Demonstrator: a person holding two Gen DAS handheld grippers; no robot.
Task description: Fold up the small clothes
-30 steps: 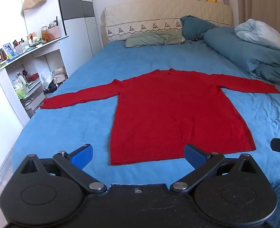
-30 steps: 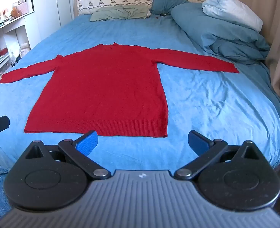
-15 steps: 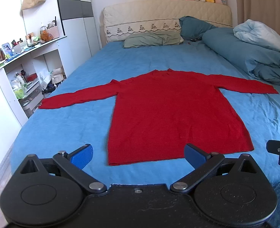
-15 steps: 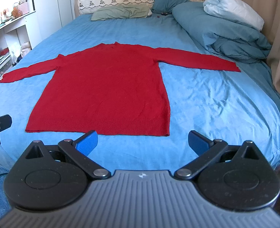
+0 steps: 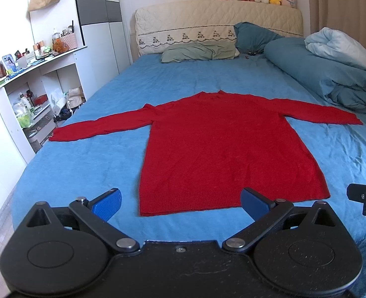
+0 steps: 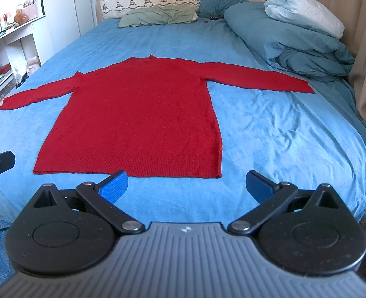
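We hold our left gripper and right gripper spread wide and empty near the hem of a red sweater, lying flat, sleeves outstretched, on the blue bed.

No legible text, number or brand appears in either view. The only mark is a small pale emblem, too small to read, on the ribbed grey housing of the right gripper, centred between the two finger pivots.
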